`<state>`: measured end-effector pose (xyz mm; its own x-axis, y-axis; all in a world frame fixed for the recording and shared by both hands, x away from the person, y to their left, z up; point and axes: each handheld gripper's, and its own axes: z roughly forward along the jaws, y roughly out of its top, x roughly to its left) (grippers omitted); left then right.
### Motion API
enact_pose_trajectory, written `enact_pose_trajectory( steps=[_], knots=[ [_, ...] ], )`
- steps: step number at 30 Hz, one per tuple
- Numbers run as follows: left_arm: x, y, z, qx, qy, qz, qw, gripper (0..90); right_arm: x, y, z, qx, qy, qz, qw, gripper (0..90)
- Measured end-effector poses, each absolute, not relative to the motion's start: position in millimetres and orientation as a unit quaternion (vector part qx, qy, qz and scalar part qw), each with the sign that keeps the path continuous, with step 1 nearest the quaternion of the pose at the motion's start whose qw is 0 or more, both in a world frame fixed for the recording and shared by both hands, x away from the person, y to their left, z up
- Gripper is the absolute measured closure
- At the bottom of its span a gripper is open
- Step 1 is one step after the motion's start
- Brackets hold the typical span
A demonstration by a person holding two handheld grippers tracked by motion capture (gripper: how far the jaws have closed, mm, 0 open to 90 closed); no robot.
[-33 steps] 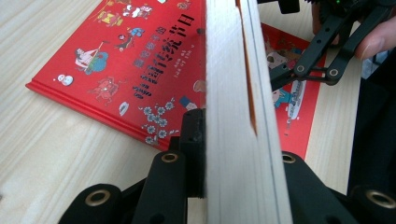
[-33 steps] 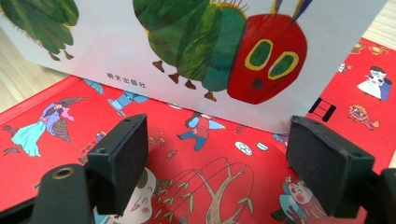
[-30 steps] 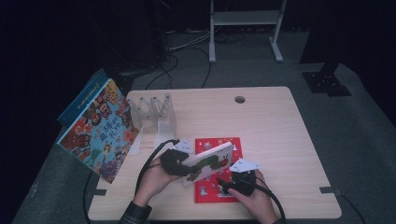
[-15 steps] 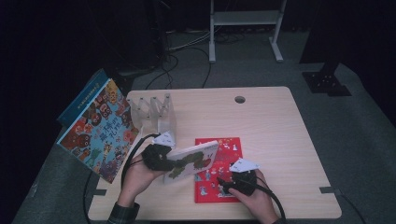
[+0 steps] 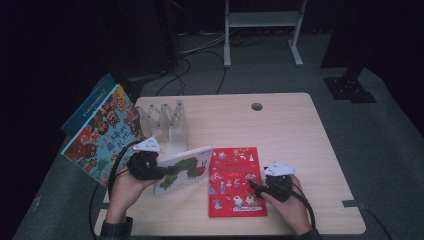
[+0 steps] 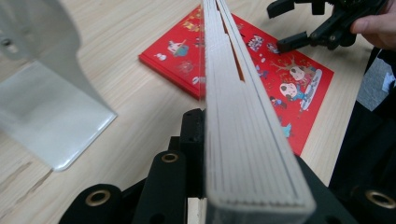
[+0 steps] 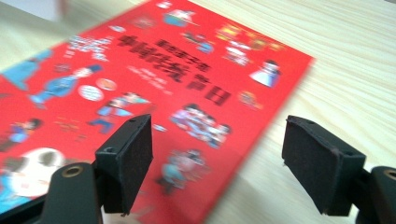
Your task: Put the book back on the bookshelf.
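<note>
Left claw (image 5: 161, 172) clamped on white picture book (image 5: 183, 169), lifted off counter (image 5: 290, 130). Right claw (image 5: 253, 187) unclenched, jaws just narrowing, nothing between them, over red book (image 5: 235, 180).

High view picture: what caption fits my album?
Left tongs hold a white caterpillar book; right tongs hover over a red book.

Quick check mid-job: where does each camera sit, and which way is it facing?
High view: above the person's side, facing forward and down on the table; both forearms show.
Left gripper view: rides the left gripper, along the caterpillar book.
Right gripper view: rides the right gripper, jaws apart.
Shared by all: the red book.
</note>
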<state>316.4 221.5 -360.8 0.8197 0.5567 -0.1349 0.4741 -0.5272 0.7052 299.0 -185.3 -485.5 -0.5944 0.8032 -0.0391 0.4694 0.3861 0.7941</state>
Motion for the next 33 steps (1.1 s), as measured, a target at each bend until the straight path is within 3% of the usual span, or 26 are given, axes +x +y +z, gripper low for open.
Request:
enact_pose_trajectory(
  steps=[14, 33],
  knots=[
    [311, 268, -355, 0.848, 0.344, 0.069, 0.397, 75.4, 315, -226, -494, 0.456, 0.783, 0.362, 0.220, 23.7],
    [312, 300, -349, 0.817, 0.395, 0.107, 0.405, 75.4, 321, -232, -503, 0.479, 0.779, 0.347, 0.206, 16.8]
  ],
)
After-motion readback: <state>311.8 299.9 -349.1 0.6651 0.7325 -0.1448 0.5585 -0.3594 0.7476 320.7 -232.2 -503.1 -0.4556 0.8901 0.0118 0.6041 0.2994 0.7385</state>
